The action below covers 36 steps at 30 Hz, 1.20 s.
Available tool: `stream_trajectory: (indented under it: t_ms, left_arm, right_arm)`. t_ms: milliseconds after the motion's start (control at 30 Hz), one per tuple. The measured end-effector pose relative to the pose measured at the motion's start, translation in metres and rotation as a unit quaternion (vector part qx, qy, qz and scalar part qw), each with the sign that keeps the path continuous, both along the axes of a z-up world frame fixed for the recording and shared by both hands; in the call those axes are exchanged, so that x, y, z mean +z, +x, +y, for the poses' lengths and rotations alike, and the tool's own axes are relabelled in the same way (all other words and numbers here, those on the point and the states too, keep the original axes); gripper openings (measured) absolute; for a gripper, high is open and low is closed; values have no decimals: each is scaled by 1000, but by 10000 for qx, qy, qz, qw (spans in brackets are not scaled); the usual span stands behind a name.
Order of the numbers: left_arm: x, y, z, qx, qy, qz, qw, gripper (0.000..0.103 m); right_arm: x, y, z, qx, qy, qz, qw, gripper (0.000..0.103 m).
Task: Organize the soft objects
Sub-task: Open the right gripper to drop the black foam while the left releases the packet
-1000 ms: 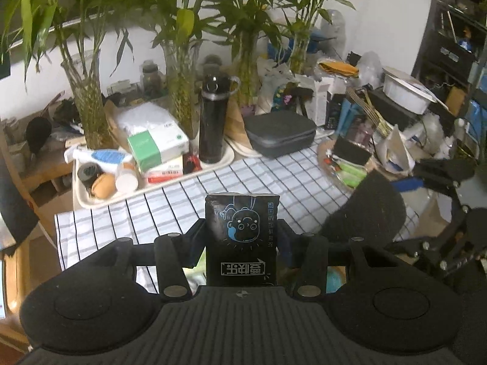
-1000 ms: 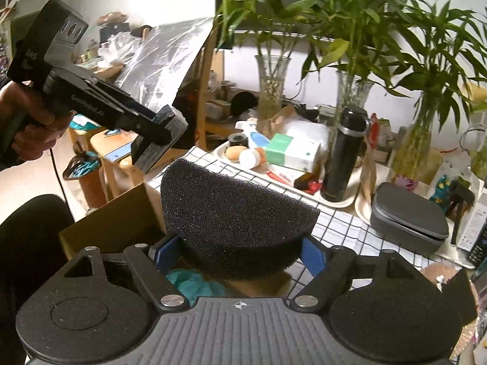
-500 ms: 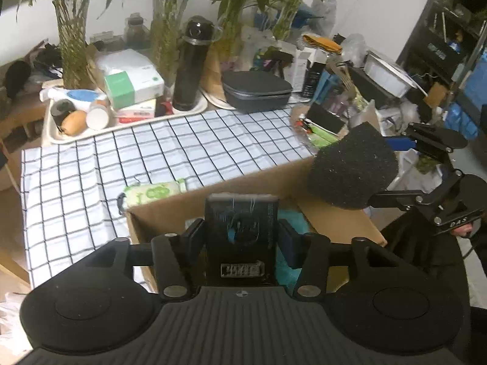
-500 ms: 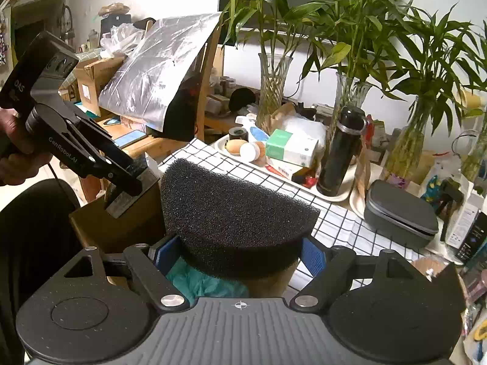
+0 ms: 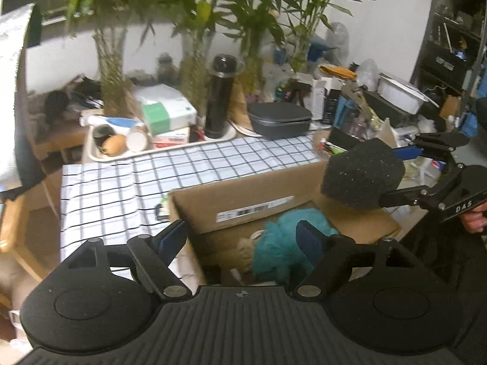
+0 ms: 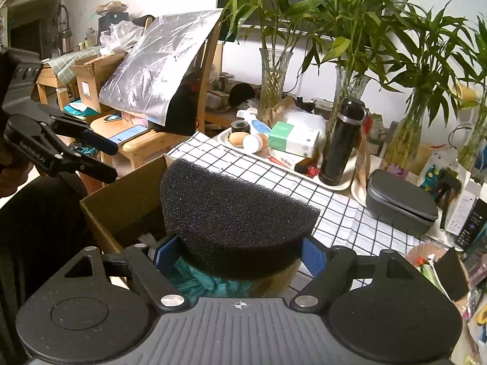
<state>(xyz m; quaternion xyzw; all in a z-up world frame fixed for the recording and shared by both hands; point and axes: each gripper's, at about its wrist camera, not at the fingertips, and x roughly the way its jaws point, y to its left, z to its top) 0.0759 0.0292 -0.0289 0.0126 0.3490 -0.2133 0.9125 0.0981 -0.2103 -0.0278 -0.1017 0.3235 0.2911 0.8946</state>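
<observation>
Black foam block point(image 6: 234, 222) clamped between right gripper point(image 6: 240, 251) blue pads, held above the open cardboard box point(image 5: 243, 194), over its right side in the left wrist view. Teal fluffy thing point(image 5: 283, 243) lies inside box, with a beige soft item touching its left side. Left gripper point(image 5: 243, 237) over the box's near-left corner, jaws apart, just been opening, nothing between them. Box sits at the edge of the checked tablecloth point(image 5: 127, 182). Behind on the table: white tray point(image 5: 100, 155) with small items, black flask point(image 5: 220, 95), grey zip case point(image 5: 280, 118), bamboo in glass vases point(image 6: 274, 76).
</observation>
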Motion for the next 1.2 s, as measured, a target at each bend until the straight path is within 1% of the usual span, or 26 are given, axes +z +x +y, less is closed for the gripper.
stream_trajectory:
  t_ms: [200, 300, 467, 533, 667, 733, 767, 800, 833, 933, 1000, 1133, 1200]
  left_arm:
    - [-6, -18, 9, 201, 254, -389, 9987, 79]
    - [-11, -25, 11, 233, 315, -520, 9979, 79]
    - [-10, -36, 16, 256, 189, -881, 9956, 79]
    - [-11, -38, 19, 283, 107, -954, 9950, 79]
    - [-13, -41, 25, 350, -24, -980, 9946, 79]
    - [-14, -39, 26, 399, 7, -925, 9949, 79]
    - [-15, -39, 25, 427, 56, -901, 9950, 79]
    - [-16, -38, 24, 450, 133, -872, 9951, 79]
    - [-17, -37, 24, 457, 193, -859, 9951, 79]
    - [-18, -38, 21, 469, 384, -865, 9944, 79]
    - [-19, -37, 22, 456, 429, -842, 9945, 79]
    - [-21, -35, 28, 438, 343, -743, 9957, 79]
    - [-20, -35, 32, 401, 198, -756, 9961, 79]
  right_arm:
    - [-6, -2, 14, 28, -7, 86, 10000, 84]
    - [-8, 0, 24, -11, -18, 109, 9999, 84]
    - [-11, 7, 45, 18, -31, 210, 9998, 84]
    - [-13, 10, 55, 47, -79, 223, 9997, 84]
    - [-14, 18, 76, 79, 4, 260, 9996, 86]
    - [-15, 23, 84, 96, 65, 254, 9996, 92]
    - [-16, 24, 87, 142, 116, 270, 9995, 100]
    - [-17, 26, 90, 168, 150, 284, 9993, 103]
    - [-17, 26, 93, 157, 144, 267, 9994, 103]
    - [-22, 28, 96, 29, -83, 244, 9997, 103]
    - [-25, 27, 92, -47, -162, 260, 9995, 103]
    - [-27, 18, 74, -234, -191, 341, 9990, 103]
    - [-25, 12, 65, -334, -185, 348, 9987, 103]
